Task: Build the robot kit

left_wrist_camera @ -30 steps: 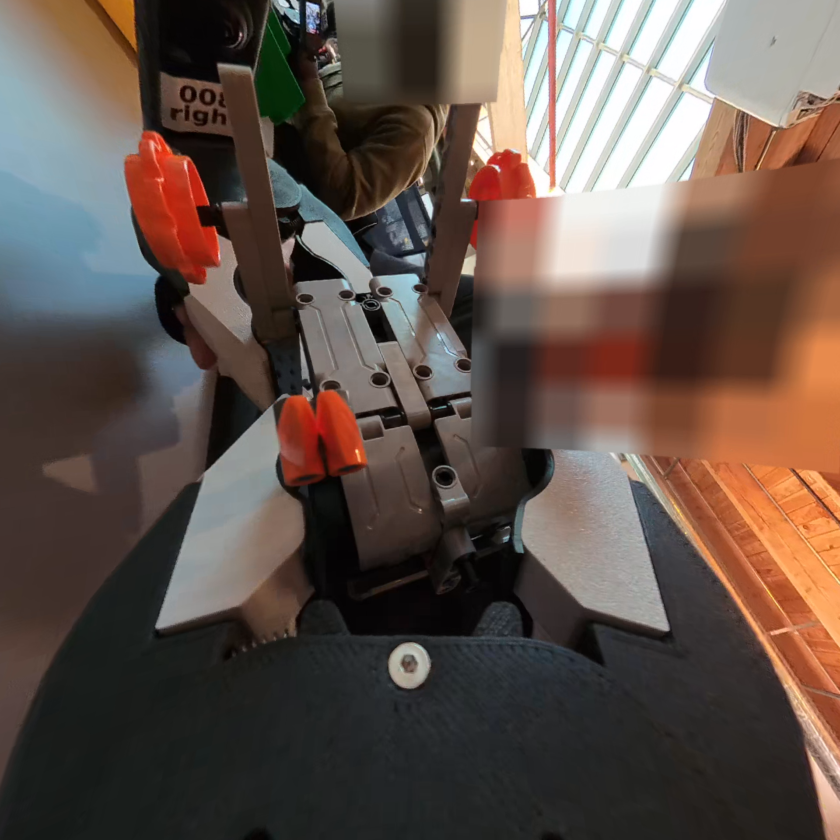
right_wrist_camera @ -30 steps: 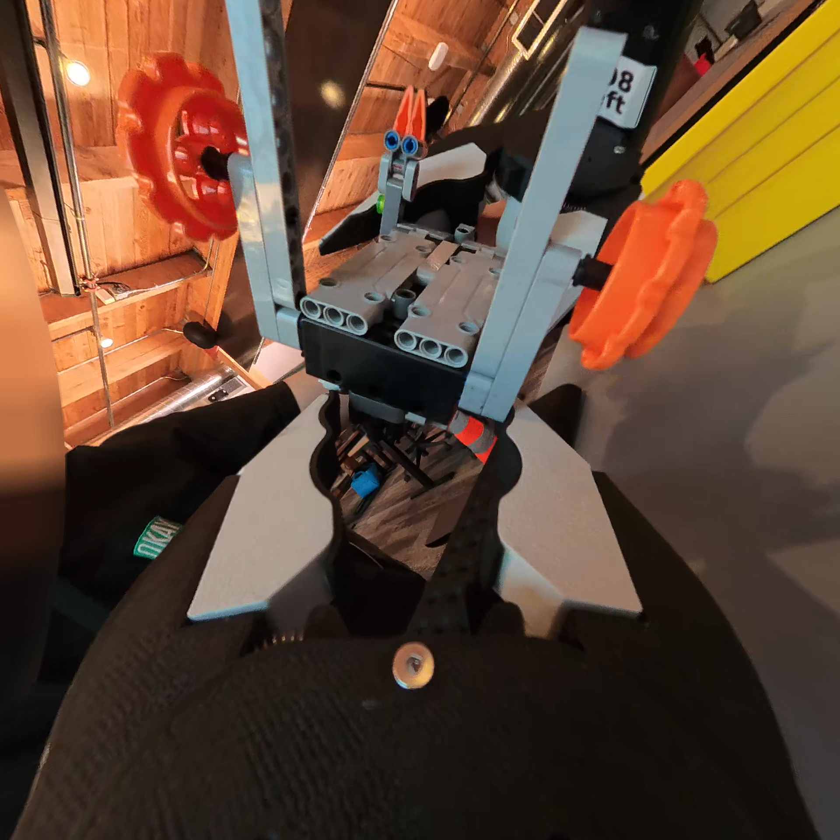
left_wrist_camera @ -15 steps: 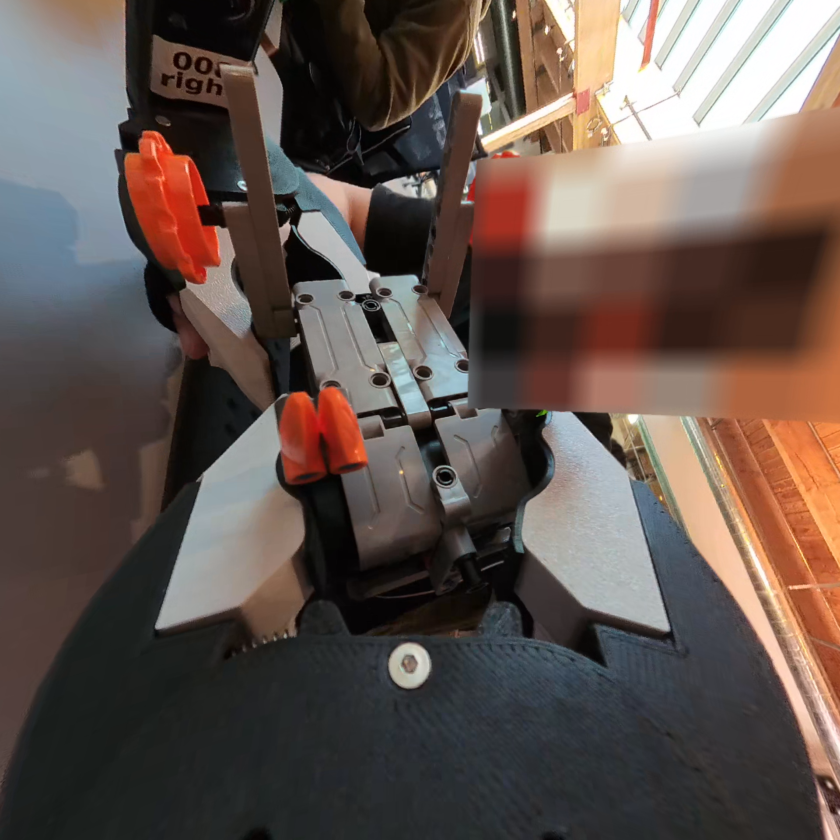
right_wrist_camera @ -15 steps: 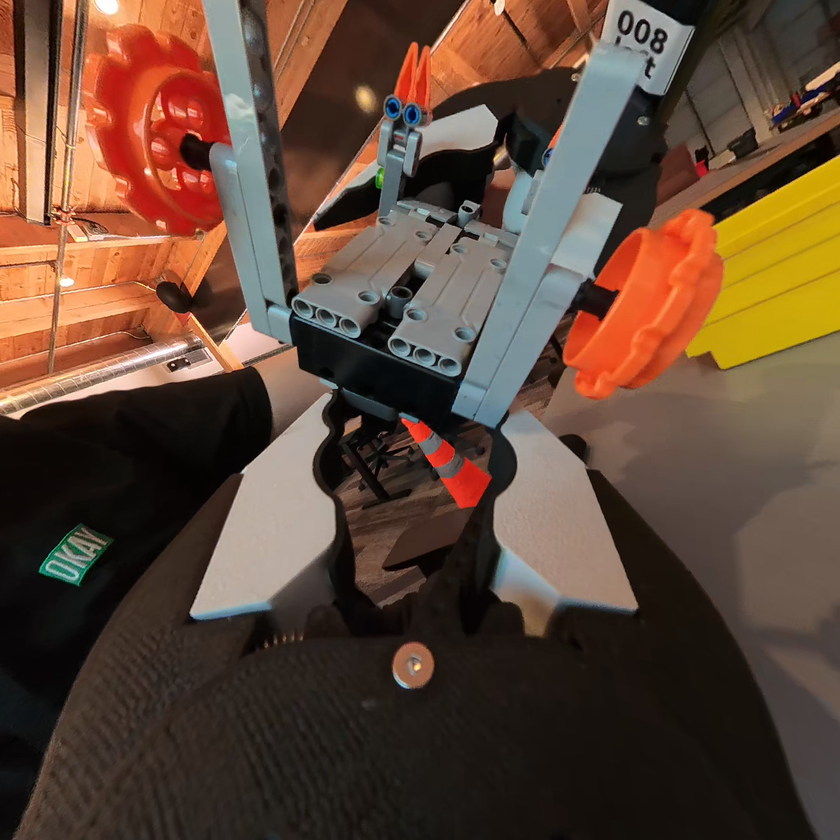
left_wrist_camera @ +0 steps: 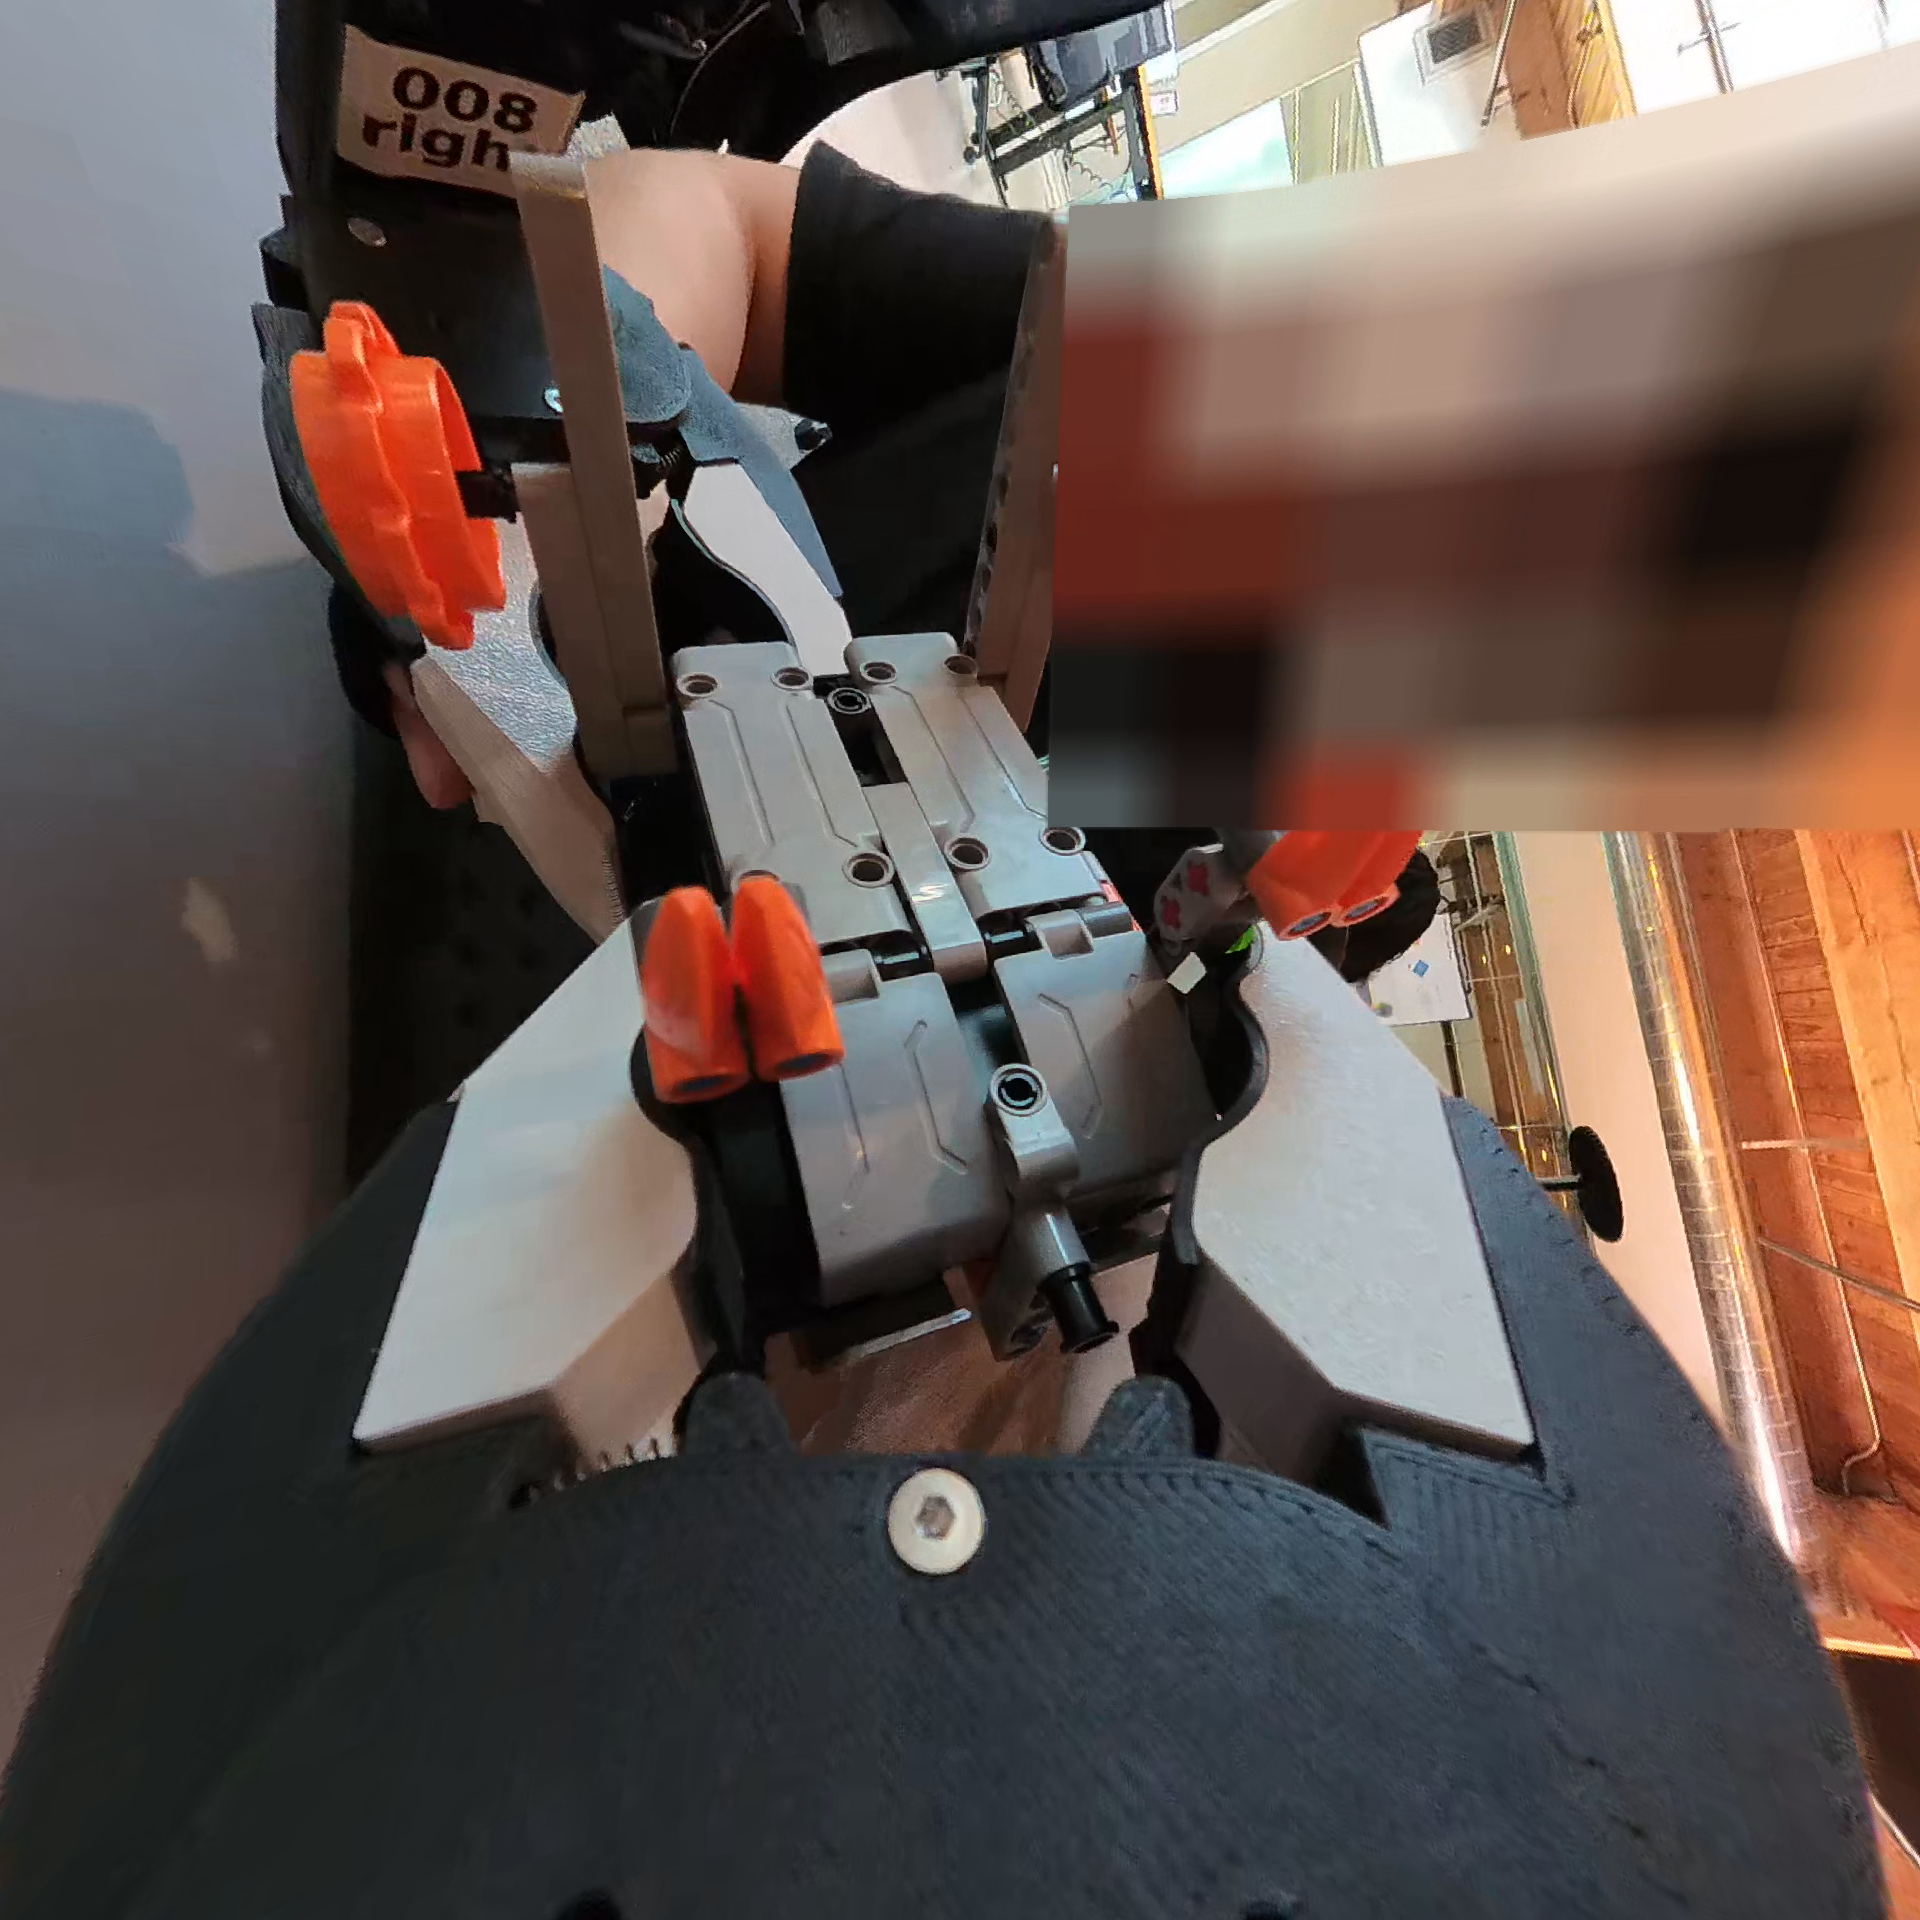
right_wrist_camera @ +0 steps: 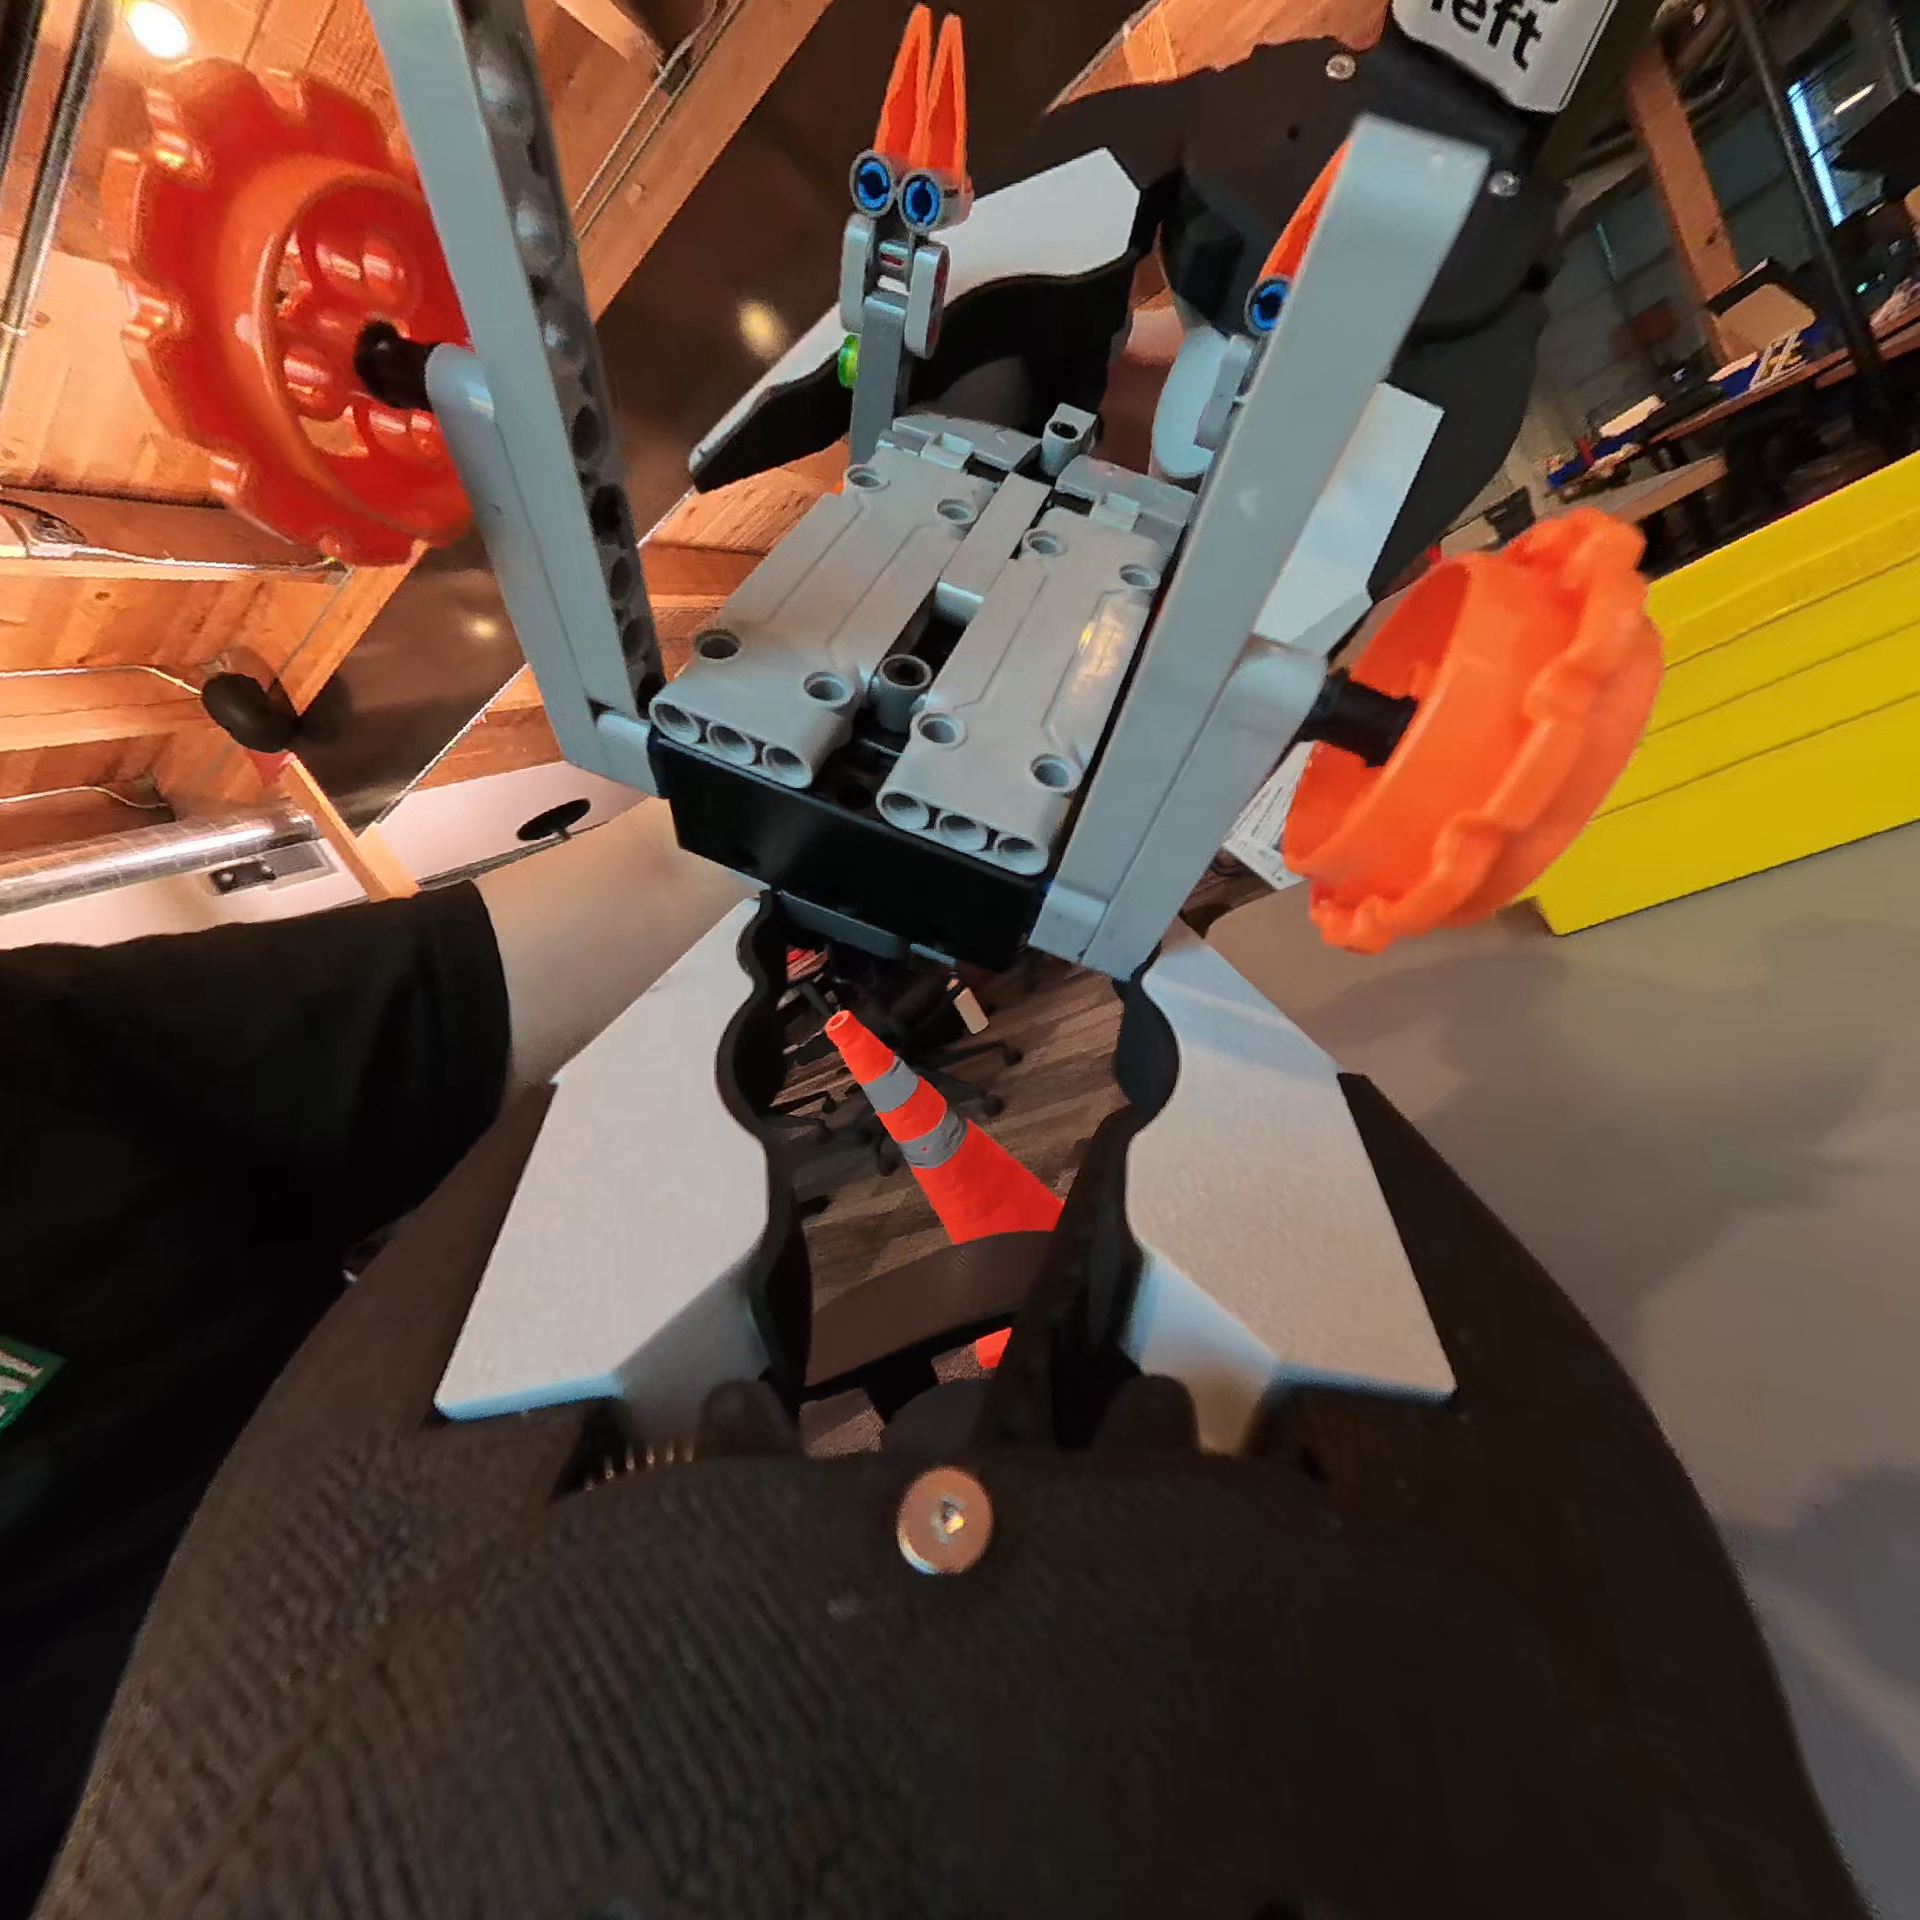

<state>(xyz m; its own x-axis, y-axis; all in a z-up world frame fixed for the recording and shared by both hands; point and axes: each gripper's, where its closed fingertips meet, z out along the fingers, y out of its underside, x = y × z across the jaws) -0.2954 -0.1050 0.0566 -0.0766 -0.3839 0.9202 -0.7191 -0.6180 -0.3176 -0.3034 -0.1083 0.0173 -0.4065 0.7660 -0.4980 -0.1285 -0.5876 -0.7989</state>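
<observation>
A grey building-brick model (left_wrist_camera: 904, 790) with two upright beams, orange toothed wheels (left_wrist_camera: 384, 488) and small orange cones (left_wrist_camera: 738, 987) is held in the air between both grippers. My left gripper (left_wrist_camera: 935, 1049) is shut on the model's near end, with its grey fingers (left_wrist_camera: 561, 1174) on either side of the body. In the right wrist view the same model (right_wrist_camera: 914, 665) rises from my right gripper (right_wrist_camera: 945, 956), which is shut on its black base end. The right gripper also shows at the far end in the left wrist view (left_wrist_camera: 499, 727). An orange wheel (right_wrist_camera: 1475, 727) sticks out on each side.
An orange traffic cone (right_wrist_camera: 935, 1153) stands on a wooden floor with office chairs, seen through the right gripper's gap. Yellow stacked blocks (right_wrist_camera: 1766, 727) are at the right. A black sleeve (right_wrist_camera: 208, 1143) is at the left. A person's arm (left_wrist_camera: 717, 270) is behind the model.
Both grippers have tilted together with the model still held. The background has swung from ceiling and skylights towards the room, and the traffic cone has come into view.
</observation>
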